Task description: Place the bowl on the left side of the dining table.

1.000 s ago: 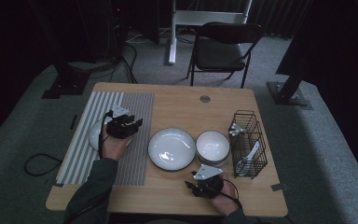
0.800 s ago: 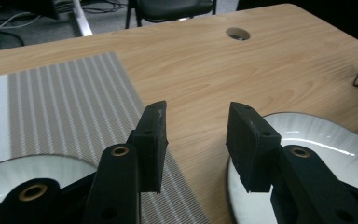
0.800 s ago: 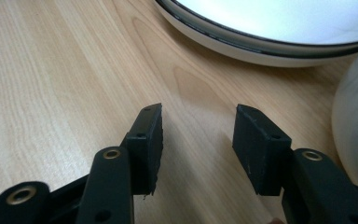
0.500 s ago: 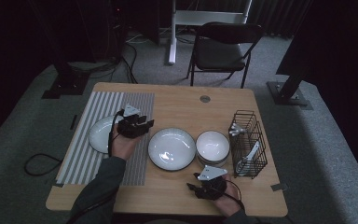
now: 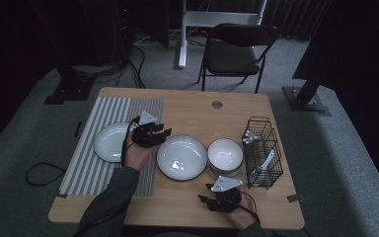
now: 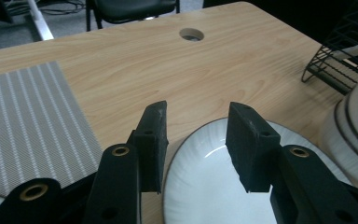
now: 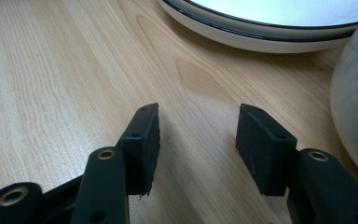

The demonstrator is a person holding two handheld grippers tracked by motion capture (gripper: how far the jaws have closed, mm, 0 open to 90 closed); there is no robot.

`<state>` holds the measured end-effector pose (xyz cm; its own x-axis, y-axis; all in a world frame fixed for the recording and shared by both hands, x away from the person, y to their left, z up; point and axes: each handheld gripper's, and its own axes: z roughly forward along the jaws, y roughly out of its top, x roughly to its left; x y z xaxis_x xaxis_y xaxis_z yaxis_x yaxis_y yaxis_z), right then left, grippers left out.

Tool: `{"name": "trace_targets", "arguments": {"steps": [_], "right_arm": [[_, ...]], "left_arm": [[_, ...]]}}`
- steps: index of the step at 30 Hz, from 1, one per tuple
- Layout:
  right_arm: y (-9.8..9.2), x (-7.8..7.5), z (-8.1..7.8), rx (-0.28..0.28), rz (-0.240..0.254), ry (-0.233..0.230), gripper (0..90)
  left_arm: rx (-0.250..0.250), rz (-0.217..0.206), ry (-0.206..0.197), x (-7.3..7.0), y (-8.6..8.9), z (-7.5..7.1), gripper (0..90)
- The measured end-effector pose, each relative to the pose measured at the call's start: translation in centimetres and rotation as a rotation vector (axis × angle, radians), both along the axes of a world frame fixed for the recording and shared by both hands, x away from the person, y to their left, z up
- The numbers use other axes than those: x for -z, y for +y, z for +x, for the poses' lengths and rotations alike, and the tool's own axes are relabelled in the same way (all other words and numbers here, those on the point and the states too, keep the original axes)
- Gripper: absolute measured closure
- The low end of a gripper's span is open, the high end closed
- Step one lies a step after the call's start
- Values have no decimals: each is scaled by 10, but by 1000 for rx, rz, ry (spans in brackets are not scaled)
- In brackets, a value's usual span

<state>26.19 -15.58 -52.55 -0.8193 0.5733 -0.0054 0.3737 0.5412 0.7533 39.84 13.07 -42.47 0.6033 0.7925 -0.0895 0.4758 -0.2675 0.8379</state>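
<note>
The left tool (image 5: 164,132) has moved right, off the plate on the striped mat (image 5: 109,142) to the near rim of the middle plate (image 5: 181,157); its jaws stand half-wide with nothing between them. The right tool (image 5: 205,199) rests low on the tabletop (image 5: 192,111), its empty jaws having just been opening wider. 1 plate seems placed; the middle plate, bowl (image 5: 225,155) and rack (image 5: 262,152) likely remain.

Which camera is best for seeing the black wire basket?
The high view: it shows the whole wire basket on the table's right side, with utensils inside. The left gripper view catches just one corner of it at its right edge. The right gripper view looks at the bare table and dishes instead.
</note>
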Motion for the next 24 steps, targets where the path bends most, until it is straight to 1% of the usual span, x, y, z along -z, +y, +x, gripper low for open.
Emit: {"name": "trace_targets", "arguments": {"steps": [4, 6, 14, 18, 20, 23, 24], "right_arm": [[0, 0, 0, 1, 0, 1, 490], [0, 0, 0, 0, 0, 2, 490], [0, 0, 0, 0, 1, 1, 486], [0, 0, 0, 0, 0, 1, 486], [0, 0, 0, 0, 0, 0, 486], [0, 0, 0, 0, 0, 1, 484], [0, 0, 0, -1, 0, 1, 484]], "left_arm": [[23, 4, -3, -2, -10, -2, 591], [34, 0, -8, -3, -16, -3, 591], [90, 8, -27, -10, -39, -5, 591], [108, 8, -24, -11, -49, -5, 589], [122, 15, -25, -11, -53, -6, 589], [133, 11, -27, -11, -57, -7, 588], [135, 2, -29, -11, -59, -8, 585]]}}
